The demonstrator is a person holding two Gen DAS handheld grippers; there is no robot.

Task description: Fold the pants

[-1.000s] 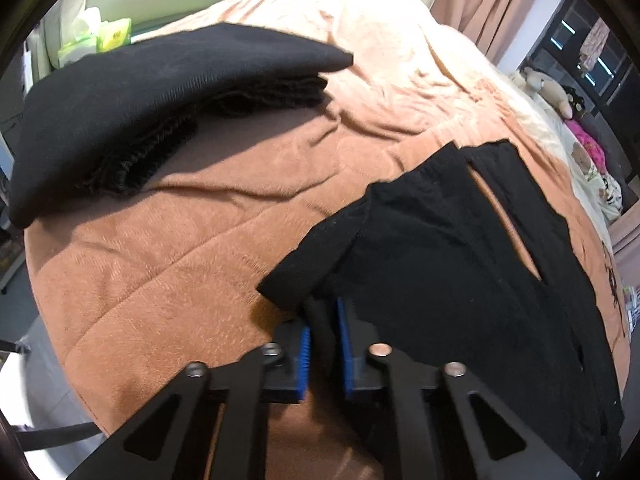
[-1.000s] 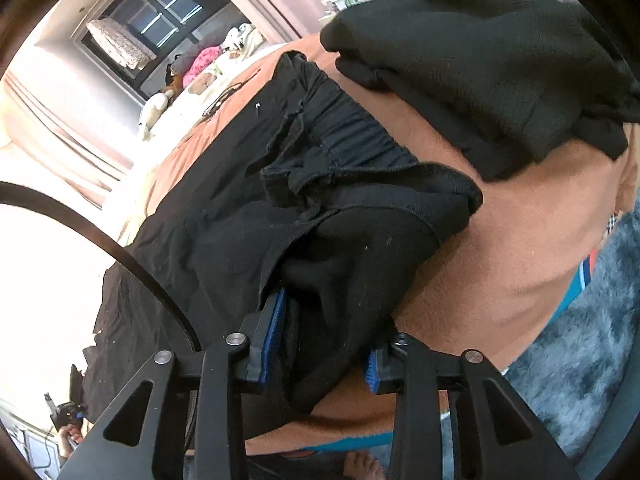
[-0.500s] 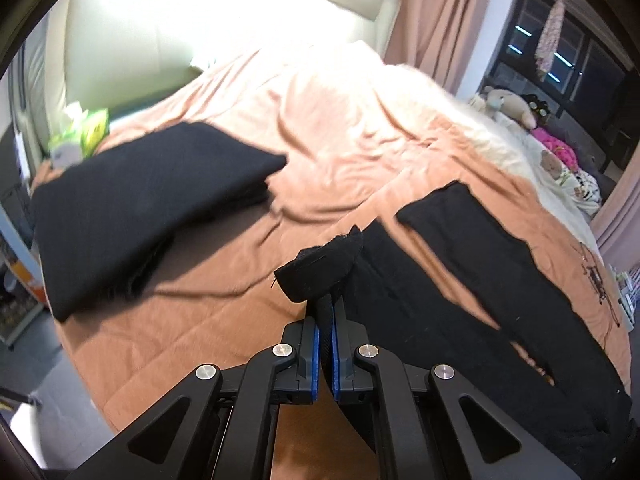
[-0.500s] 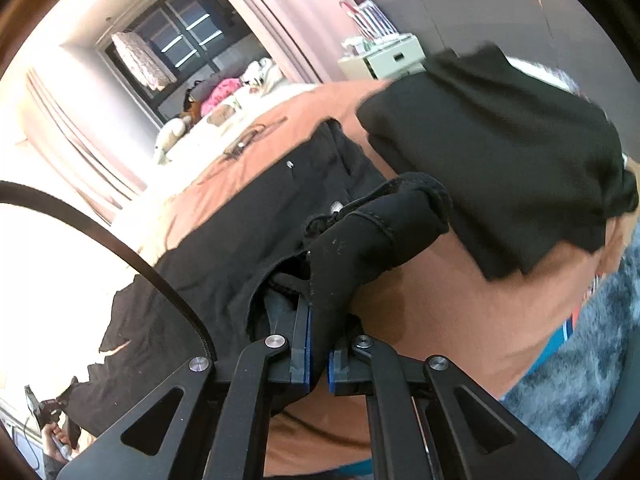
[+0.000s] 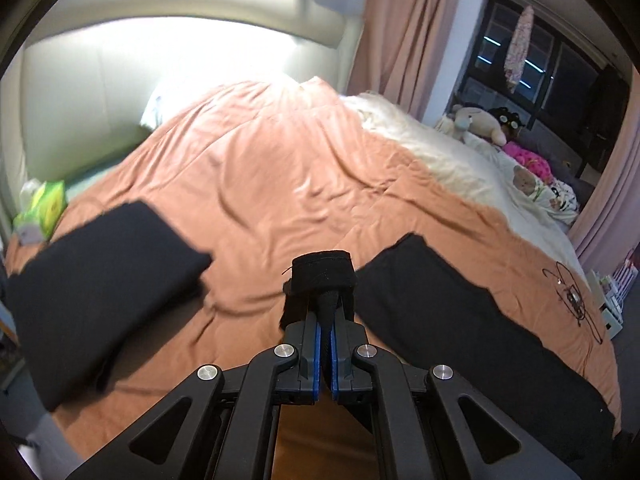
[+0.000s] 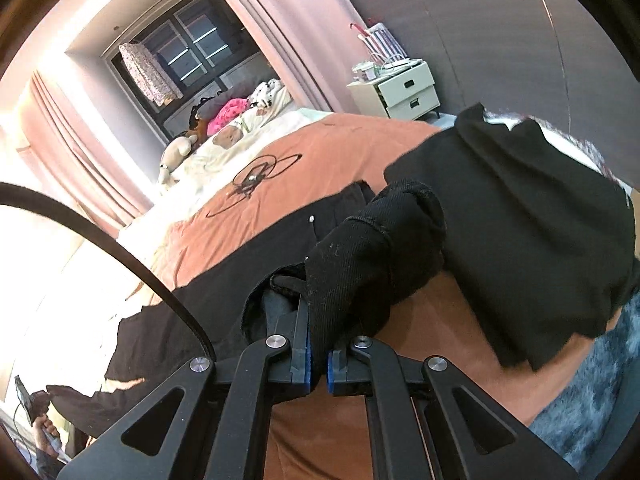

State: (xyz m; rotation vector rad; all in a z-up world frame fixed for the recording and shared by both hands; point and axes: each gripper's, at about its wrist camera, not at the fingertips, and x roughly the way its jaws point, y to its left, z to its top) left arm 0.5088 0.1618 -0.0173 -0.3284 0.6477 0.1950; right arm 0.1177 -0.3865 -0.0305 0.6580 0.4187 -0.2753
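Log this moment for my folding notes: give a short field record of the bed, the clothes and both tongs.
surface: bed with orange blanket
pants: black pants, legs lying flat on the blanket
left tongs: shut on a pants edge, lifted off the blanket
right tongs: shut on a bunched pants edge
other clothes: folded black stack beside the pants
also on bed: black cable, stuffed toys

The left gripper [image 5: 325,320] pinches a hem of the black pants [image 5: 460,320] above the orange bedspread [image 5: 280,180]; folded black clothes [image 5: 100,280] sit near the bed's left edge.
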